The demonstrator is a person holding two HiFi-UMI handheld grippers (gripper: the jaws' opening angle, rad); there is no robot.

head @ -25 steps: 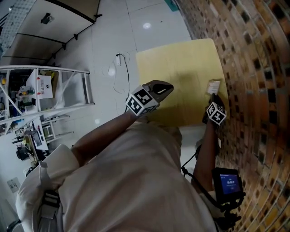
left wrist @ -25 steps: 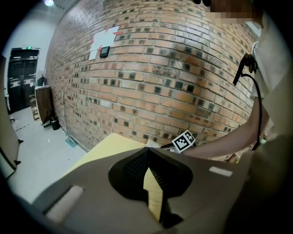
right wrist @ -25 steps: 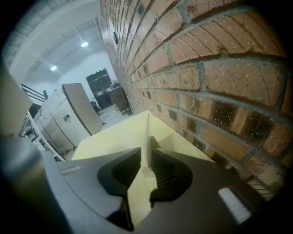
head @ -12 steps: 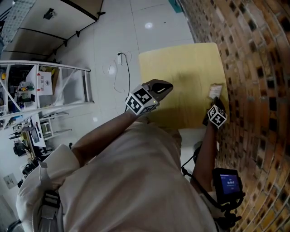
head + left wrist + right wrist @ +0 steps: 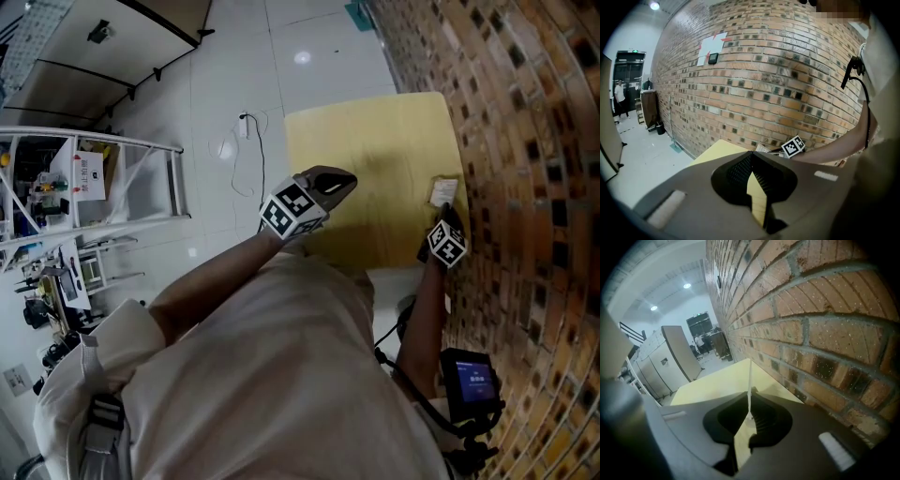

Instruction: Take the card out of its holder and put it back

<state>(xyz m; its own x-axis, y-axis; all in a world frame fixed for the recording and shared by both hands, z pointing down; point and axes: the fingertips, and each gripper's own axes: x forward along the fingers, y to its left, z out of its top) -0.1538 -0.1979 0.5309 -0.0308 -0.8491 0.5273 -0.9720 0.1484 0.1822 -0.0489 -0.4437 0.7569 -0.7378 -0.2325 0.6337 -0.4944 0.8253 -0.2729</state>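
Observation:
A white card [image 5: 442,191] lies at the right edge of the yellow table [image 5: 375,150], against the brick wall. My right gripper [image 5: 446,208] reaches it from the near side. In the right gripper view the card [image 5: 750,373] stands edge-on as a thin white sheet, and the right gripper [image 5: 750,393] is shut on its lower end. I cannot tell the card apart from its holder. My left gripper [image 5: 349,178] hovers over the table's near left part, shut and empty, its jaws [image 5: 751,153] meeting at the tips. From there the card [image 5: 761,148] shows beside the right gripper's marker cube [image 5: 793,146].
The brick wall [image 5: 525,141] runs along the table's right side. White tiled floor [image 5: 225,84] lies to the left, with a cable [image 5: 246,150] and a metal rack [image 5: 112,187]. A small screen device [image 5: 473,380] hangs at the person's waist.

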